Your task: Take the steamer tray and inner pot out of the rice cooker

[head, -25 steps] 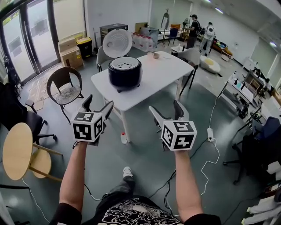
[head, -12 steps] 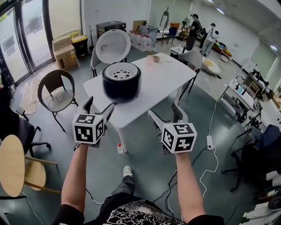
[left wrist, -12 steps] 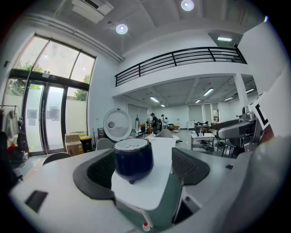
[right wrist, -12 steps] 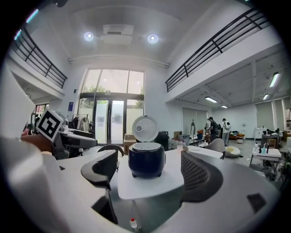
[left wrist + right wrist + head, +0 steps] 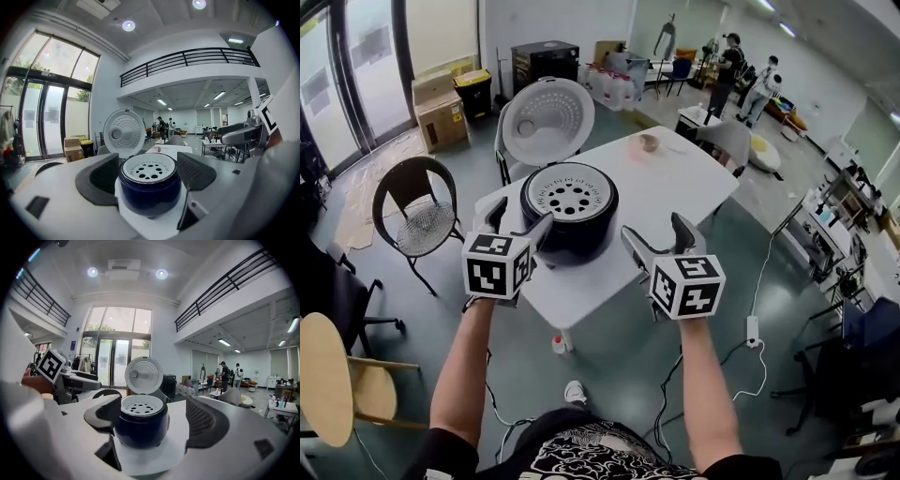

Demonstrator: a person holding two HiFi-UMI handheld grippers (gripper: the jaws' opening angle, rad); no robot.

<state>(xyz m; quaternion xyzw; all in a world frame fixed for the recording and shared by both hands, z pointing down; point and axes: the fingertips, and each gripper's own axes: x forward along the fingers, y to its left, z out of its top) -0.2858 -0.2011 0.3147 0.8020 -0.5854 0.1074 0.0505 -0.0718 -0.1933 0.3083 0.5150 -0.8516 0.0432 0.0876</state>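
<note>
Jaws stand apart on both my tools, with nothing between them. The left gripper (image 5: 516, 221) hangs just short of the cooker's (image 5: 572, 230) near-left side, and the right gripper (image 5: 654, 230) is off its near-right. The cooker sits on the table (image 5: 675, 178) with its lid (image 5: 548, 122) up behind and the perforated tray (image 5: 570, 194) seated in its mouth. The pot beneath is hidden. I judge that an off-centre pinch on the tray rim could tip it, or drag the cooker toward the table edge close by. No brand or writing is readable, only the patterned cubes (image 5: 497, 267).
</note>
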